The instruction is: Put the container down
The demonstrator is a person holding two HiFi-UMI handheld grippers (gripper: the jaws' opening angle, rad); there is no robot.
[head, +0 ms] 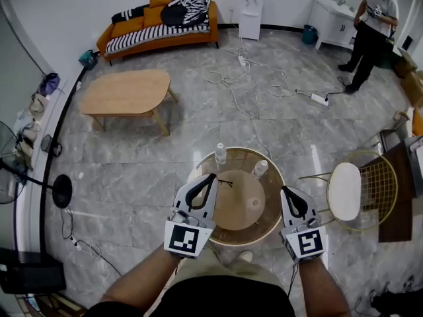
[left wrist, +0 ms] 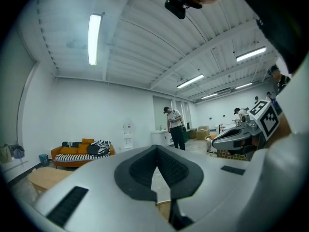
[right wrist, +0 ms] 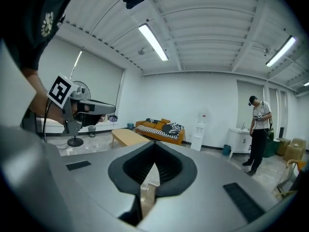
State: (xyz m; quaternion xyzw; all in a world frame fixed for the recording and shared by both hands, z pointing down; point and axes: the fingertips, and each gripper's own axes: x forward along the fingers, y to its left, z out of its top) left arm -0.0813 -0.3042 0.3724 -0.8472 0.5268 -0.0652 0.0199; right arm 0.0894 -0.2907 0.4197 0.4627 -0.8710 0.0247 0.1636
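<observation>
Ahead of the left gripper (head: pixel 213 176) and right gripper (head: pixel 284 189), one round table (head: pixel 241 149) carries two plastic bottles (head: pixel 221 154) (head: pixel 260 169). Beyond them are one coffee table (head: pixel 125 91), one orange sofa (head: pixel 158 28), one water dispenser (head: pixel 251 12) and one person (head: pixel 371 32). One wire chair (head: pixel 345 190) stands right of the right gripper.

left gripper (left wrist: pixel 157 150) jaws together, nothing between; orange sofa (left wrist: pixel 79 152) far left; person (left wrist: pixel 175 125) standing beyond; right gripper (left wrist: pixel 239 138) at right.

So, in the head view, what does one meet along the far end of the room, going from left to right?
orange sofa → white water dispenser → teal bin → white cabinet → standing person
</observation>
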